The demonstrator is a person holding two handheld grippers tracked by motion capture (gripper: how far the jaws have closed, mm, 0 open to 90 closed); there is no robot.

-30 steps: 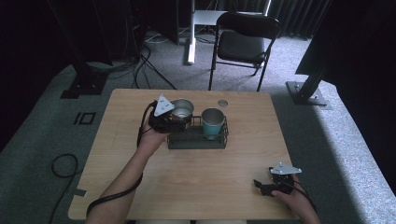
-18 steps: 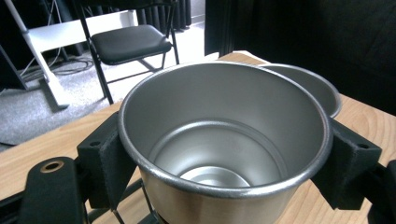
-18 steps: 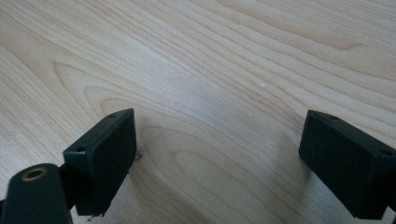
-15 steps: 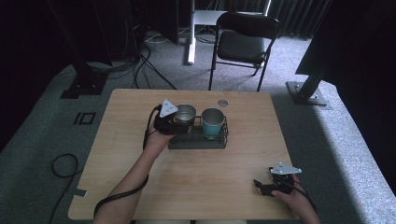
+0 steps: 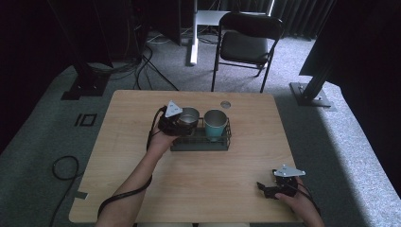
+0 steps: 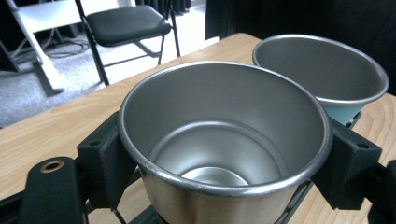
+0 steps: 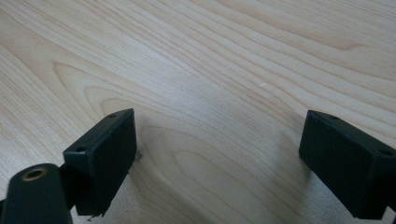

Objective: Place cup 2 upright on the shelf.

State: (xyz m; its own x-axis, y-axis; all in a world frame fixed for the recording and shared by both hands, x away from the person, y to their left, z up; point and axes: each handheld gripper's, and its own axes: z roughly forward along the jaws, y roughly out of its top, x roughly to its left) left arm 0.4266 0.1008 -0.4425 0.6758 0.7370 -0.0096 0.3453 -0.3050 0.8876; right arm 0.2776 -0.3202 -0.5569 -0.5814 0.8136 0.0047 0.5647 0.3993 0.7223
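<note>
Item: round bare stainless-steel cup (image 6: 224, 149), light, rigid, slick-walled, over the black wire rack (image 5: 201, 142). We keep the left tongs (image 5: 182, 124) clamped below its rim; right tongs (image 7: 224, 168) apart.

Brushed shiny metal cup (image 6: 224, 140), matt black wire rack (image 5: 201, 142), smooth pale wooden table (image 5: 189, 189).

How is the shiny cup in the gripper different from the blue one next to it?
The steel cup is bare silver outside, while the teal cup is blue-green outside. The steel cup is clamped between the left gripper jaws over the black wire rack; the teal cup stands free in that rack, with nothing holding it. Both are upright, empty and shiny metal inside.
</note>
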